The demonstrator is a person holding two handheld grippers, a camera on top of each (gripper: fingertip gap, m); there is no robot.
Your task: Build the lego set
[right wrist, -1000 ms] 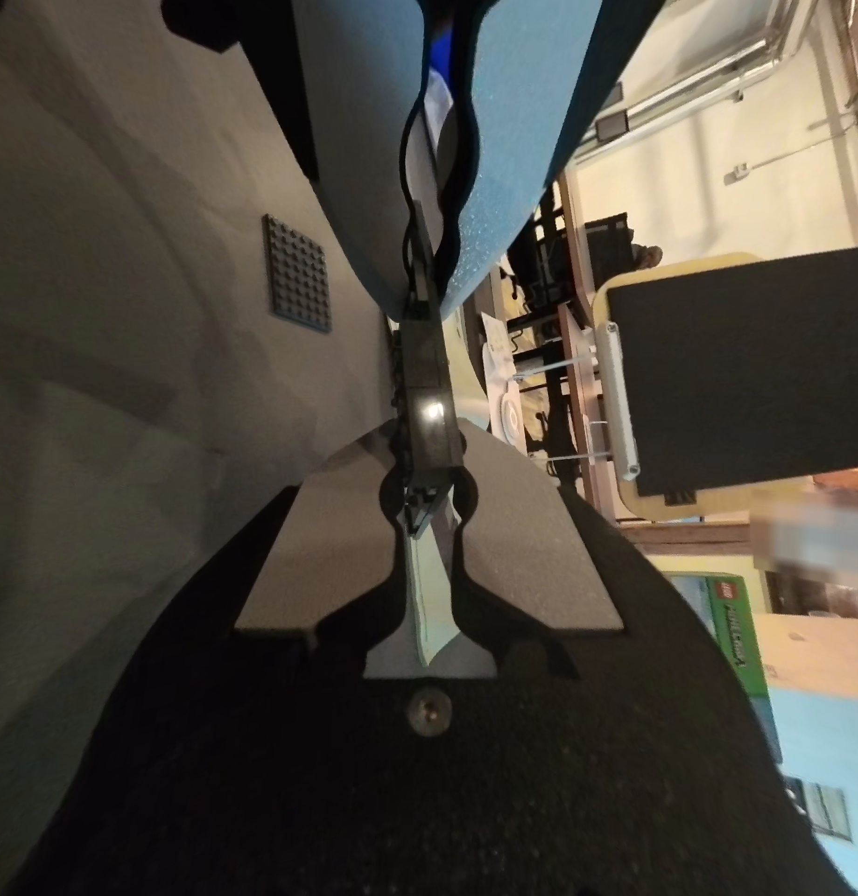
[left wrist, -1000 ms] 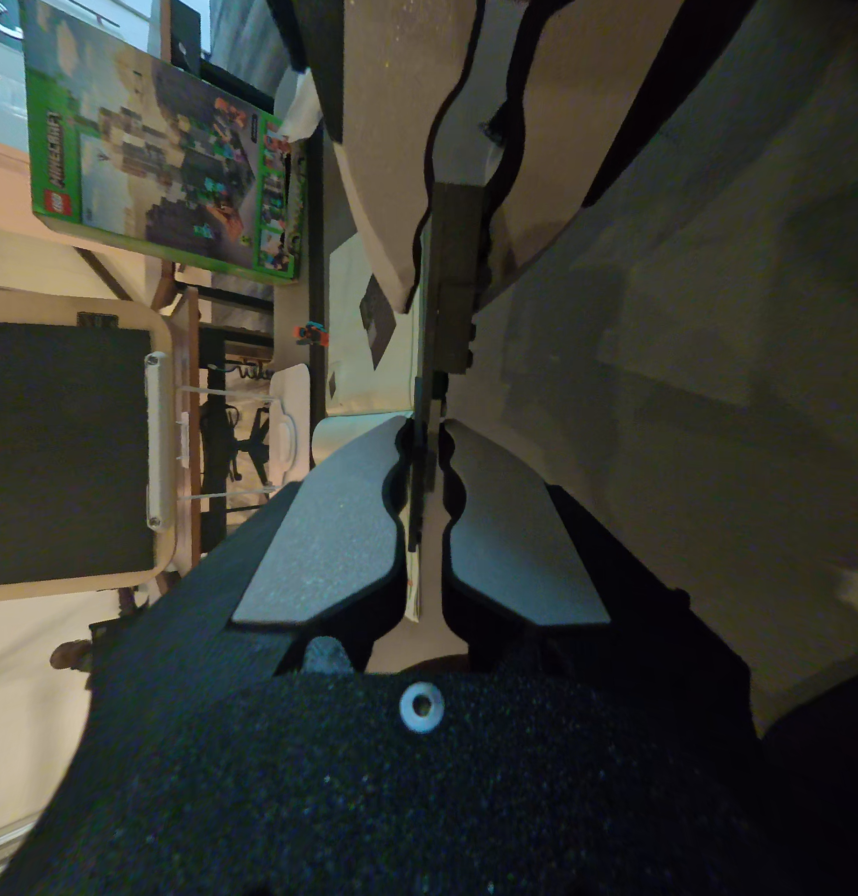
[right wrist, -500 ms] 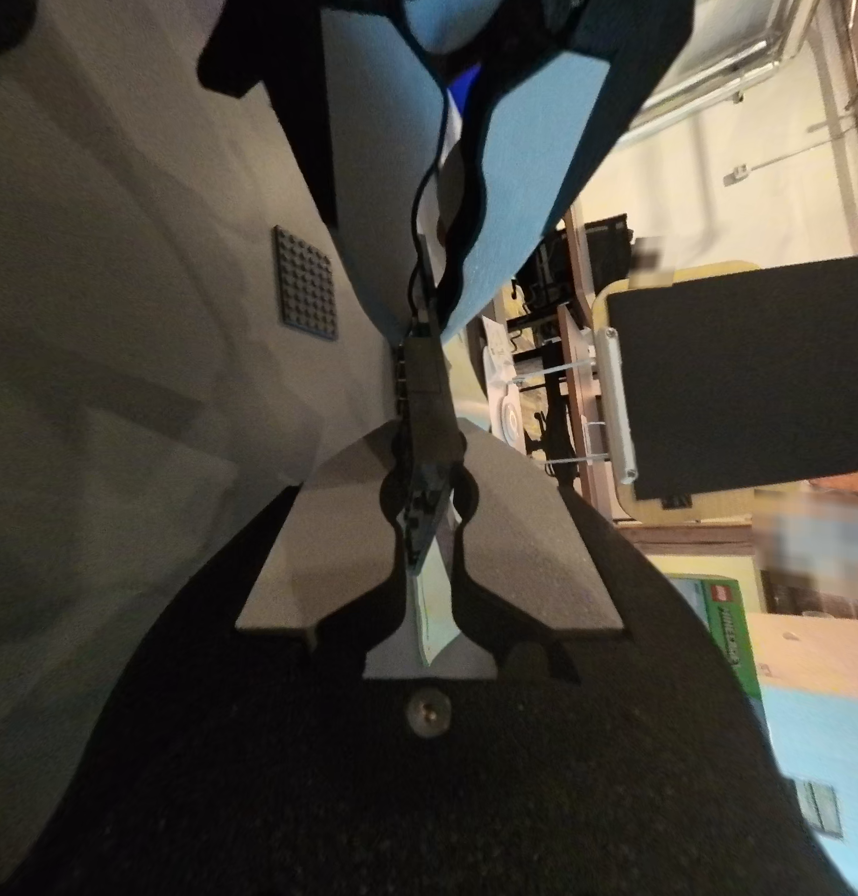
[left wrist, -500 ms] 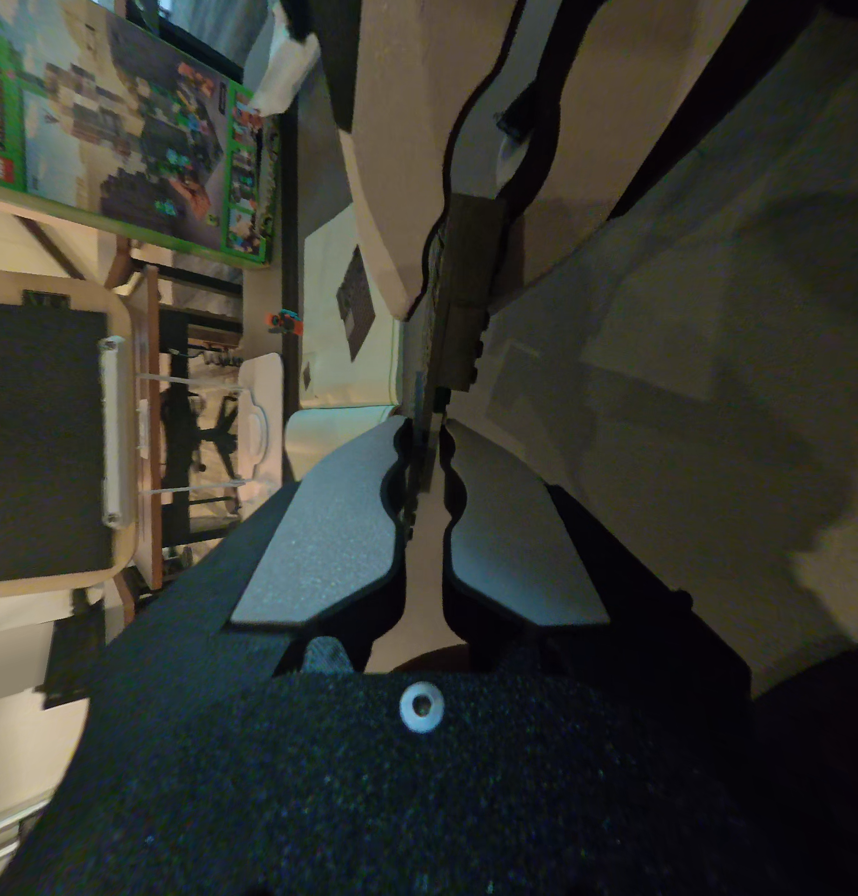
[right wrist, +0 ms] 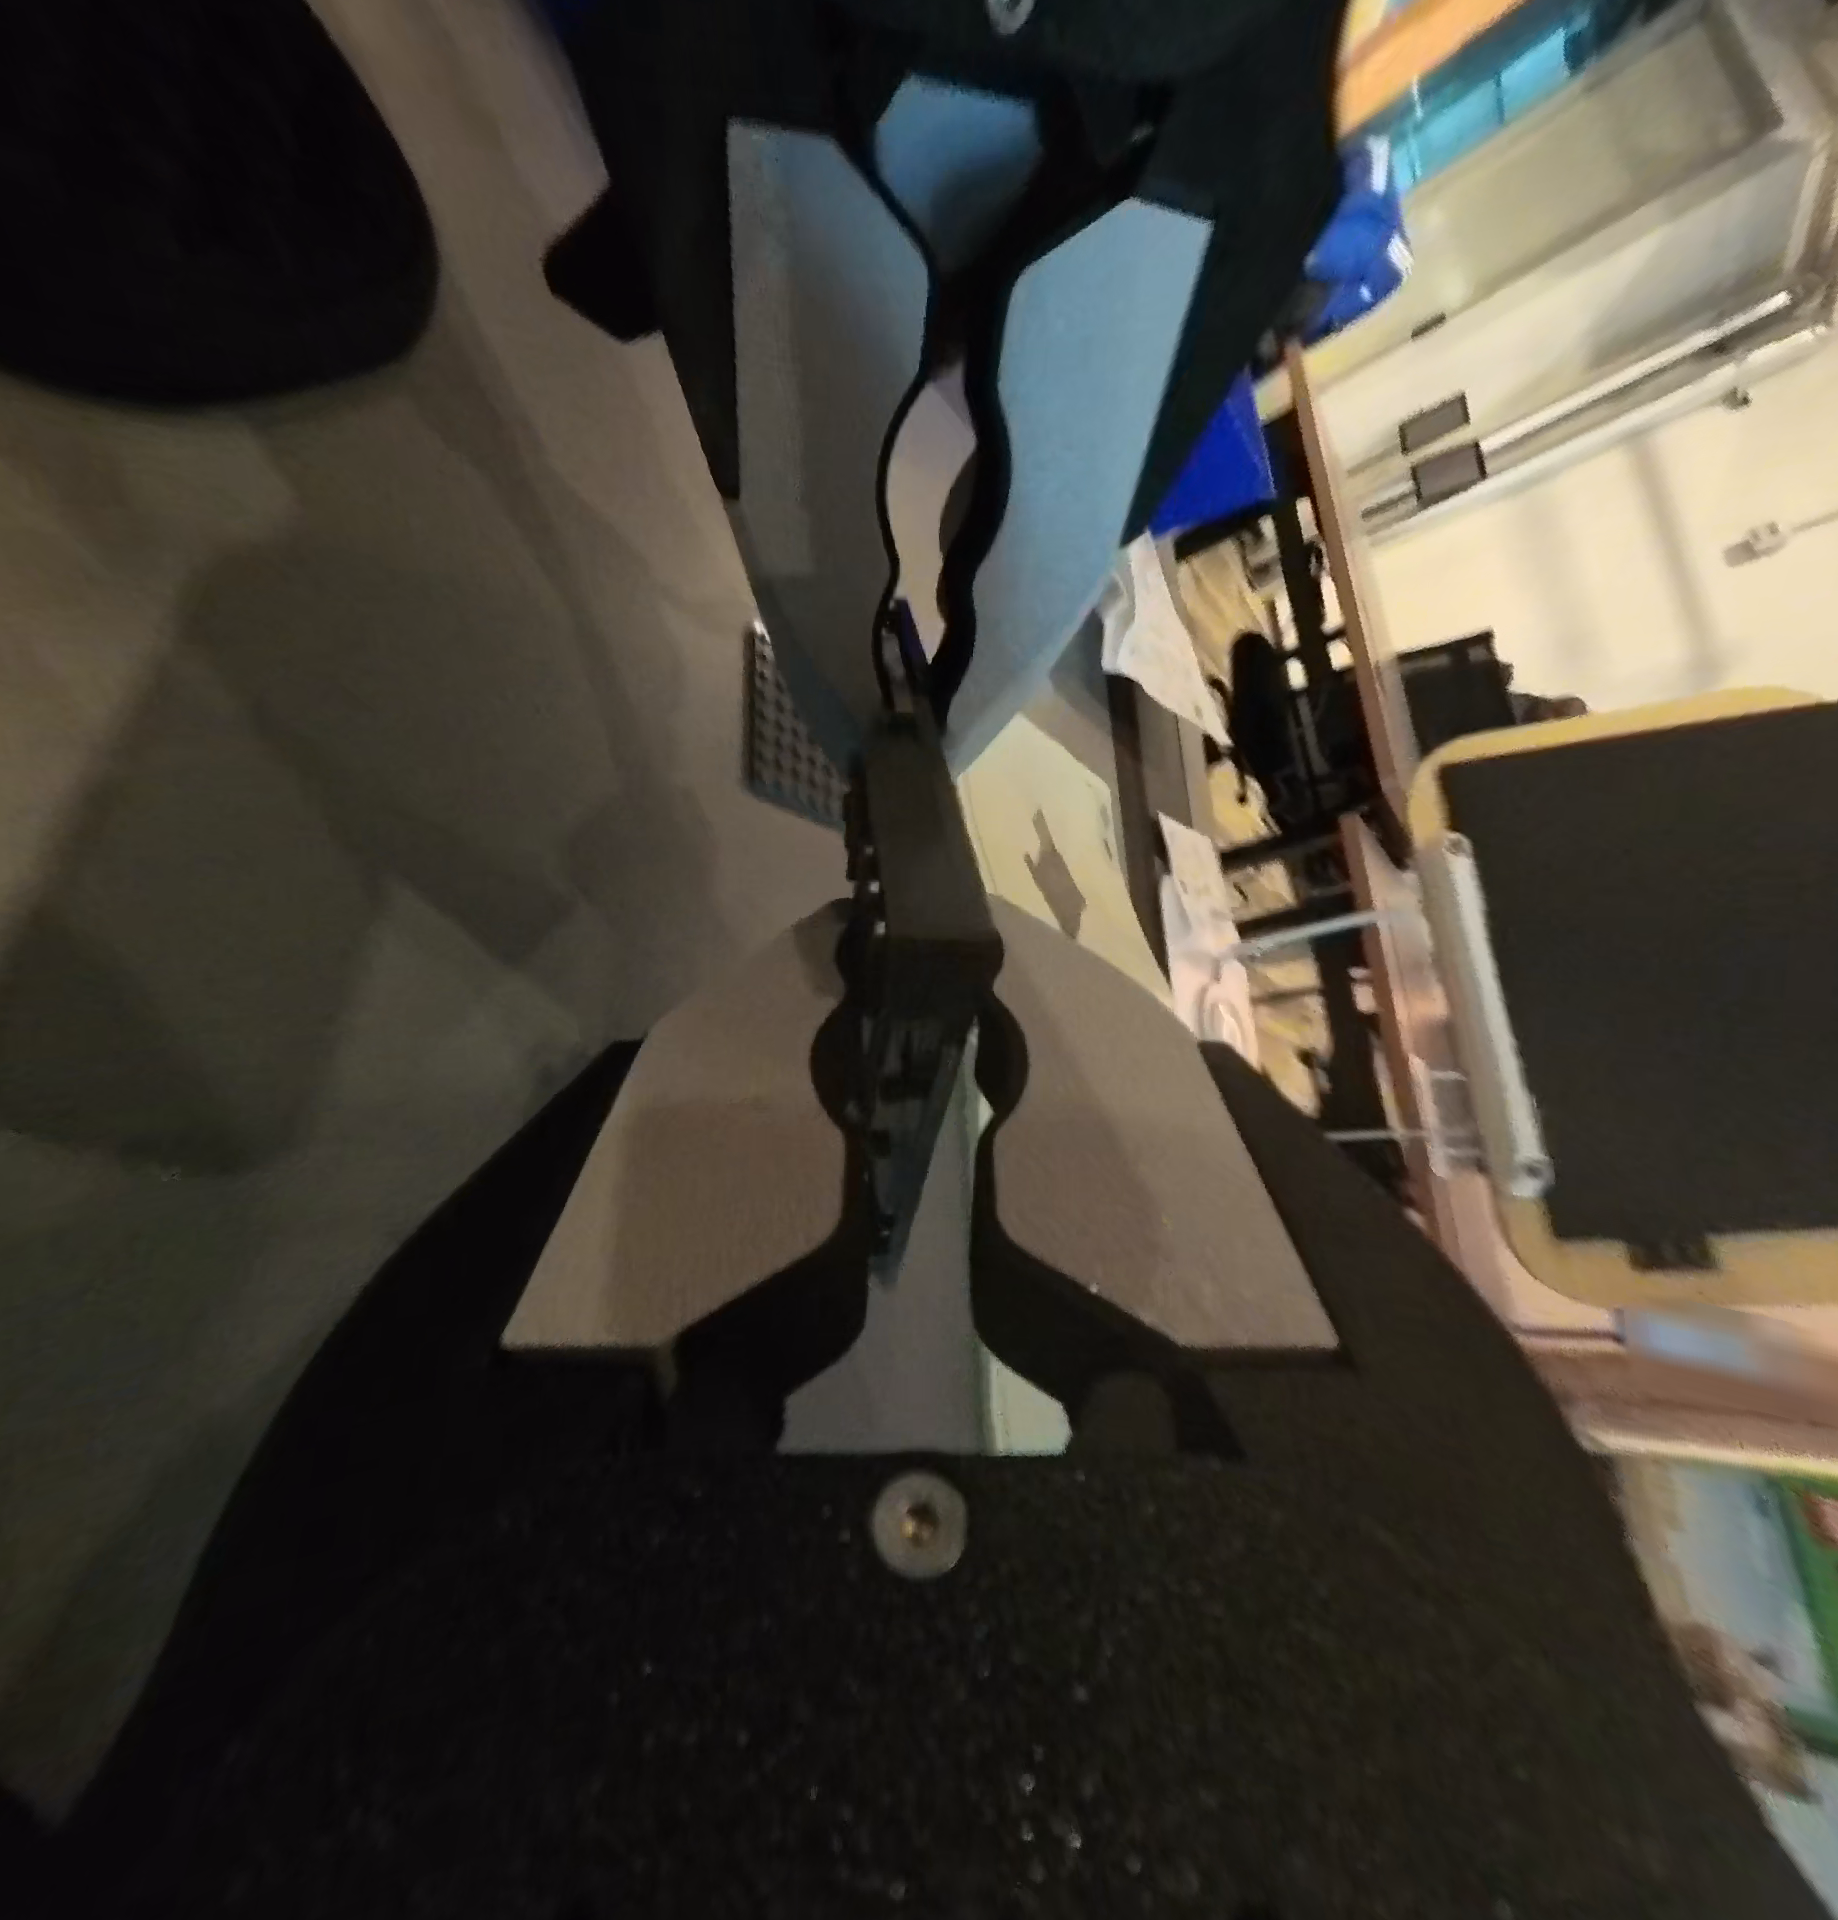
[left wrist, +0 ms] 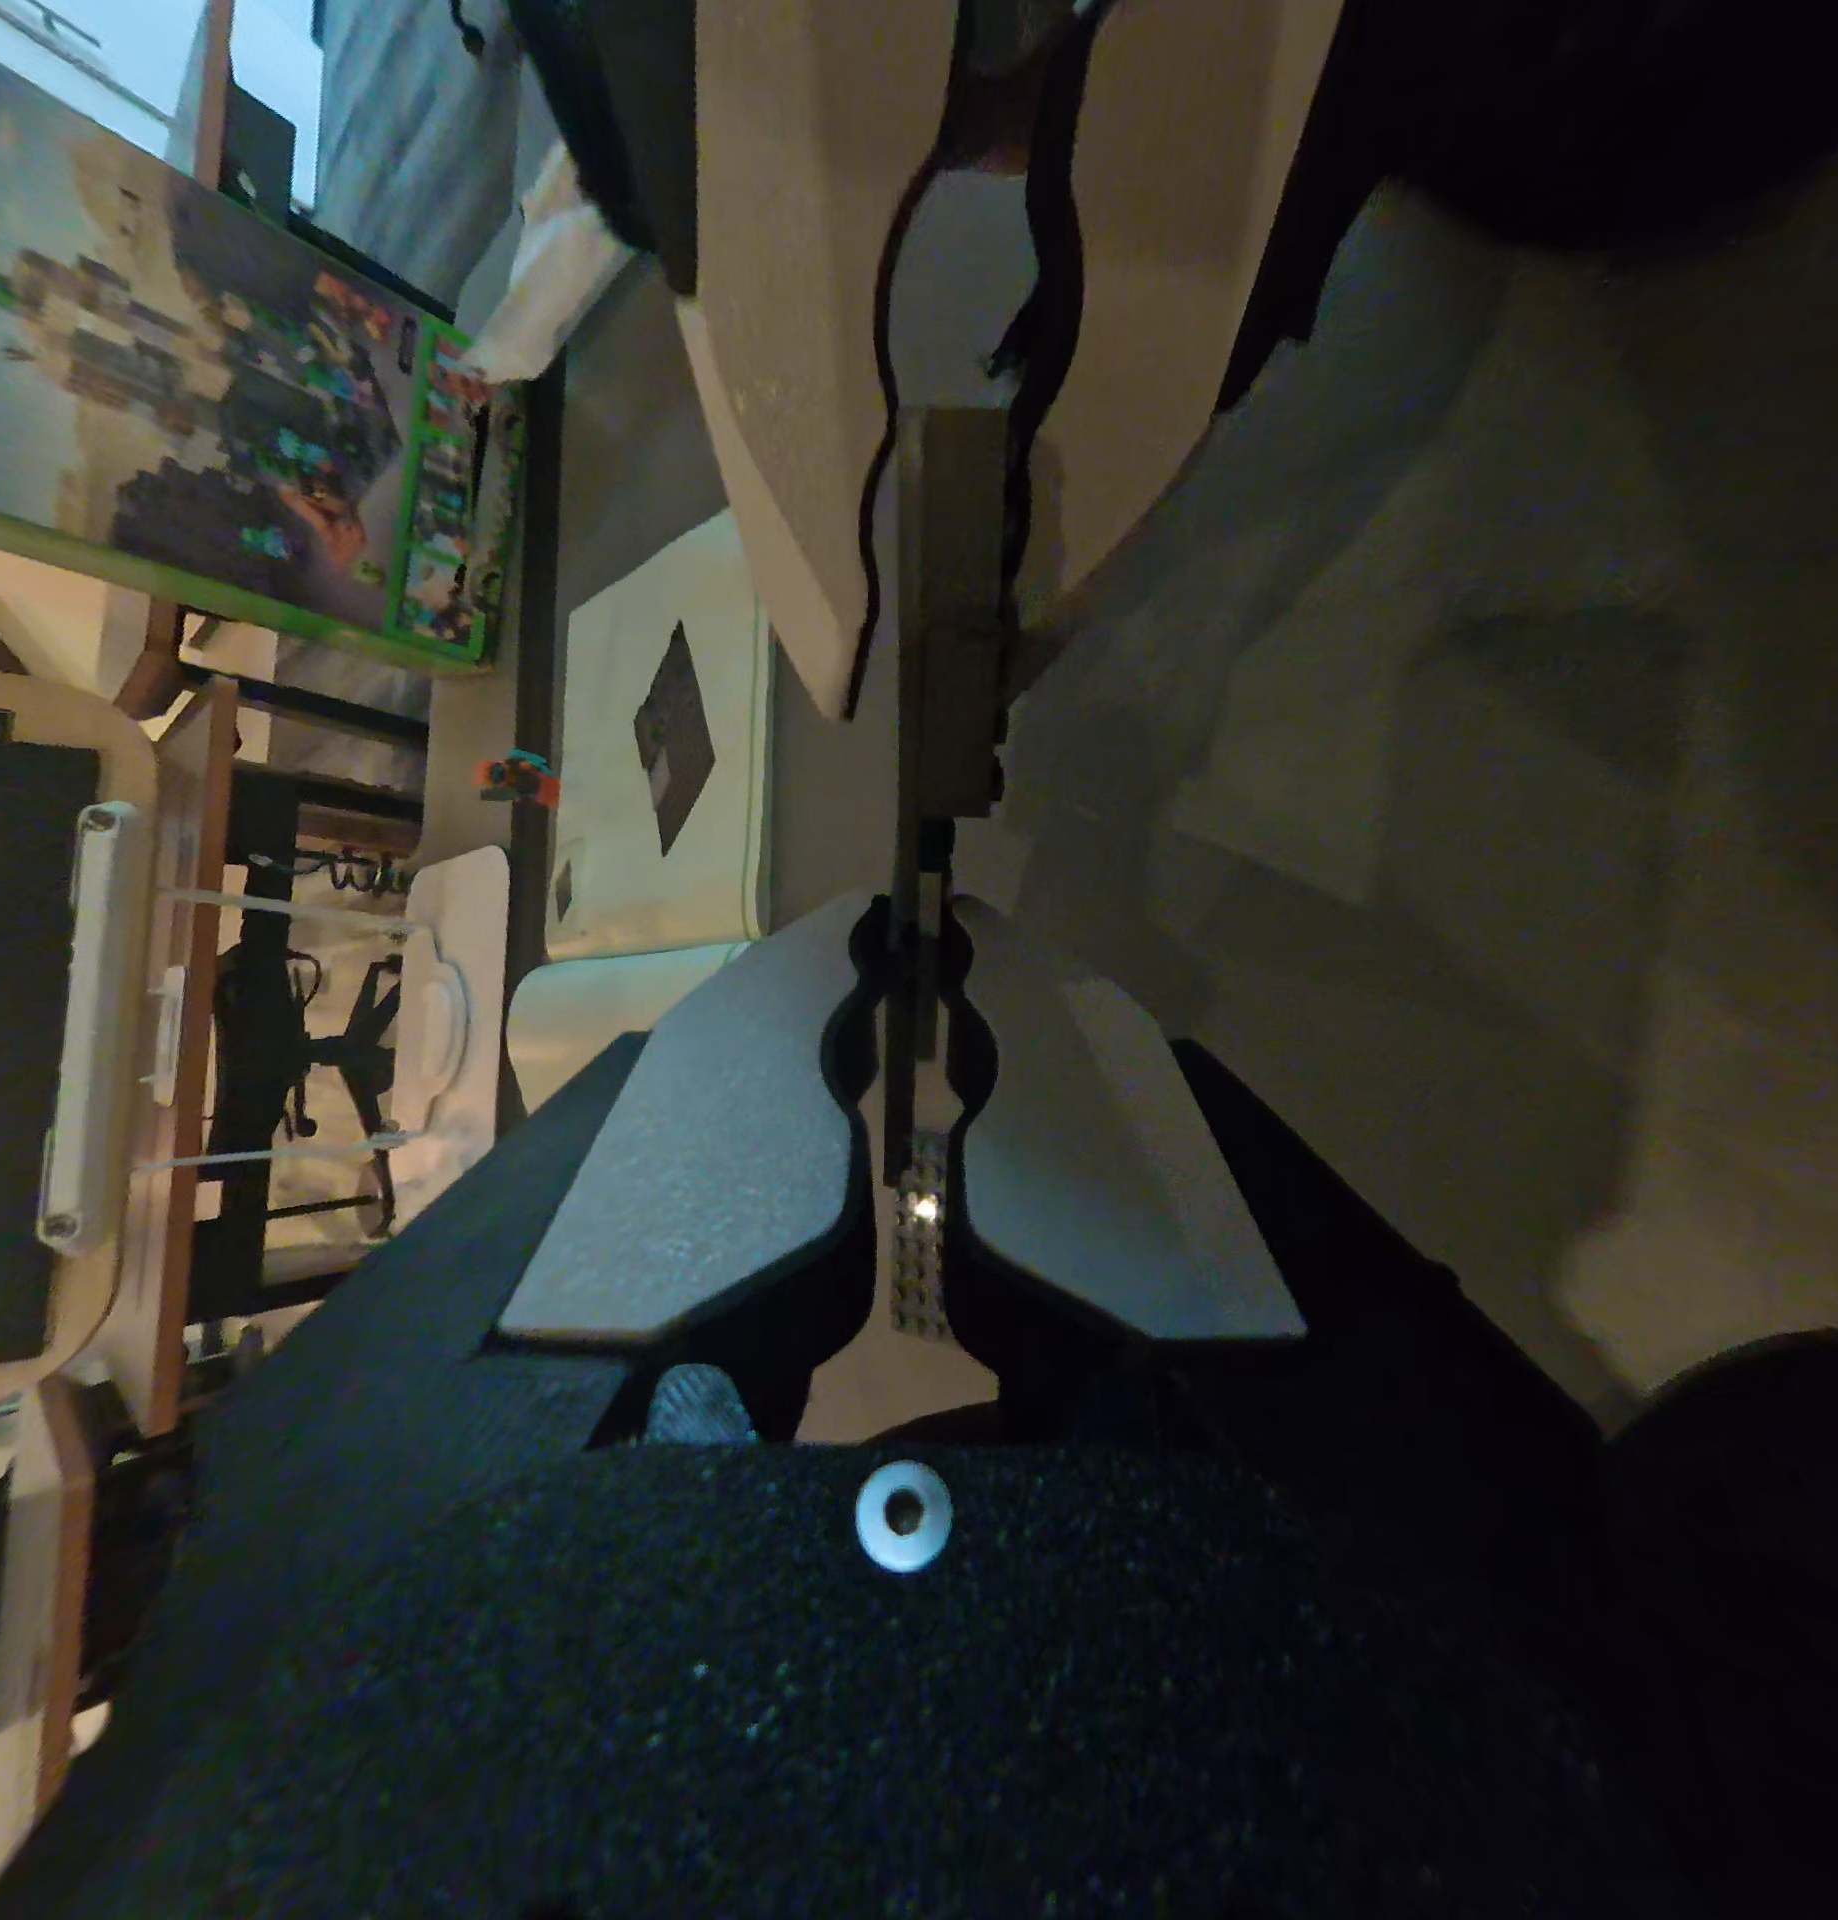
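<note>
Where both tongs (left wrist: 910,935) meet, dark plate (left wrist: 913,1049).

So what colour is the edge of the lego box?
Green; the lego box shows best in the left wrist view.

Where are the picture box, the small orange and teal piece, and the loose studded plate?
picture box (left wrist: 229,436), left wrist view, its printed front.
orange and teal piece (left wrist: 518,777), left wrist view, its middle.
studded plate (right wrist: 795,743), right wrist view, its studded face.
</note>
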